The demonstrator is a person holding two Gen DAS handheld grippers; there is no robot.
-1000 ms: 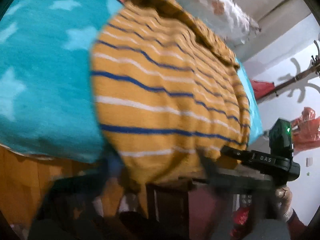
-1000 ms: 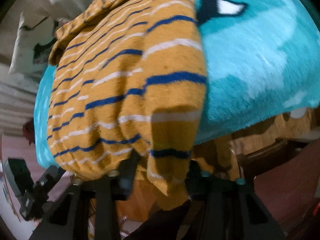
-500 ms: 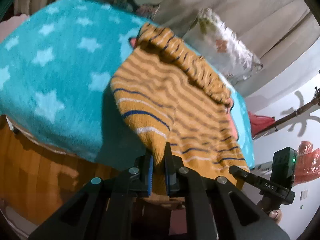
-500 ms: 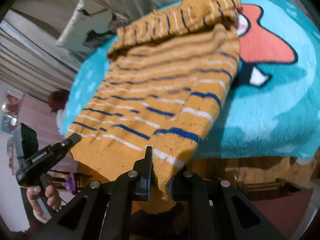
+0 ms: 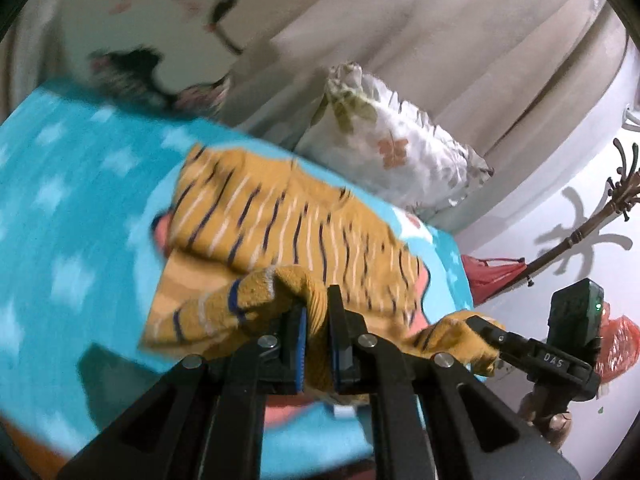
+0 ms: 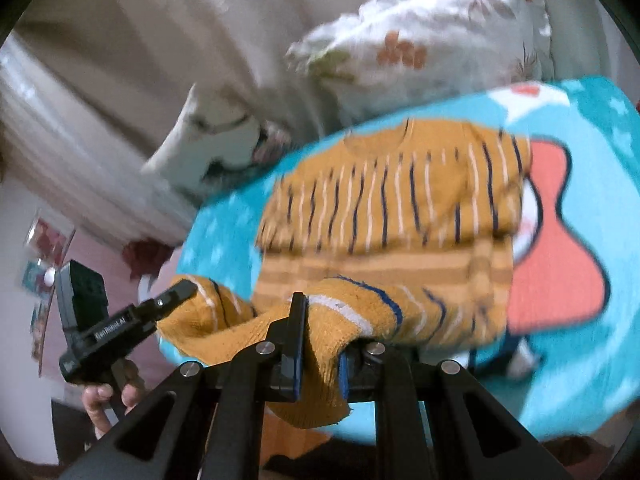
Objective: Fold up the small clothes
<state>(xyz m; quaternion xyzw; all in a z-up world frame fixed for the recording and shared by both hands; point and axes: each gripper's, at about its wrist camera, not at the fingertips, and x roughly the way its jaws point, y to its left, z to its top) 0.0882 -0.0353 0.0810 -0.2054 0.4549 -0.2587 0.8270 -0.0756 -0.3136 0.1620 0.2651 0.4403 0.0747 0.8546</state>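
From the left wrist camera, the left gripper is clamped on a bunched corner of the mustard-yellow striped sweater, the knit pinched between its blue-padded fingers. The rest of the sweater lies ahead of the gripper on the turquoise star-patterned blanket covering the bed, its far part folded over, with blue and white stripes showing. To the right of this gripper, the right gripper grips another corner of the same hem at about the same height. Beyond the sweater, a floral pillow leans against beige curtains; a coat rack stands against the wall farther right.

From the right wrist camera, the right gripper is closed on the sweater's hem, with fabric draped over and between its fingers. To its left, the left gripper, held in a bare hand, pinches the other corner, and the hem sags between the two. Ahead, the sweater body lies flat on the blanket, next to a red bow-shaped print. The pillow lies beyond it.
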